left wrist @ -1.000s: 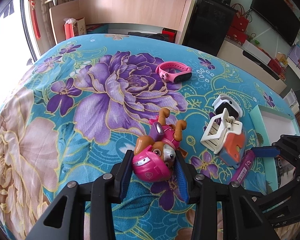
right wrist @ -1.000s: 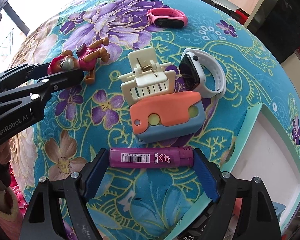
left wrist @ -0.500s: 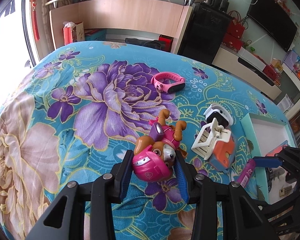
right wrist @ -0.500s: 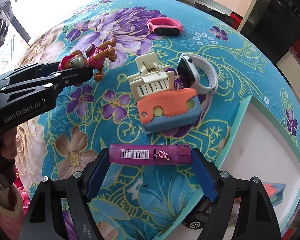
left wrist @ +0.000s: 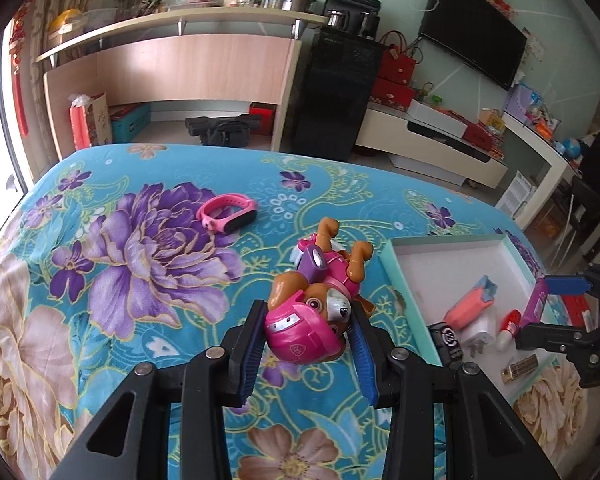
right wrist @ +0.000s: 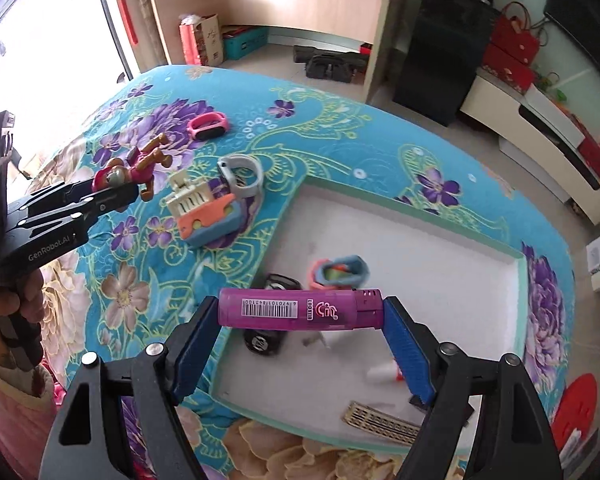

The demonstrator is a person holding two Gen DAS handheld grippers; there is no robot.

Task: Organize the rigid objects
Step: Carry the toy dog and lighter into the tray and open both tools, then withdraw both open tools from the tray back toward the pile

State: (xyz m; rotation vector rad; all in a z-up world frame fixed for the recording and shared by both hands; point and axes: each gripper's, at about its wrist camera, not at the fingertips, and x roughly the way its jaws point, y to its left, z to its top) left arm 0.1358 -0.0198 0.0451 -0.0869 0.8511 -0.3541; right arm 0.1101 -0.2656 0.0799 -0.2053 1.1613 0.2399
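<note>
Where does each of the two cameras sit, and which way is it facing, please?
Left wrist: on the left gripper, looking along its fingers at the clamped toy dog, bedspread and room; the right gripper shows too.
Right wrist: on the right gripper, looking down past the held purple lighter into the white tray; the left gripper and a hand show.
Shared: dog, lighter, tray, pink band.

A wristband (right wrist: 209, 127) is lying far back on the bed (right wrist: 340, 148); a clip (right wrist: 188, 199), a watch (right wrist: 242, 174) and a case (right wrist: 210, 224) are sitting just left of the tray (right wrist: 380, 204).
</note>
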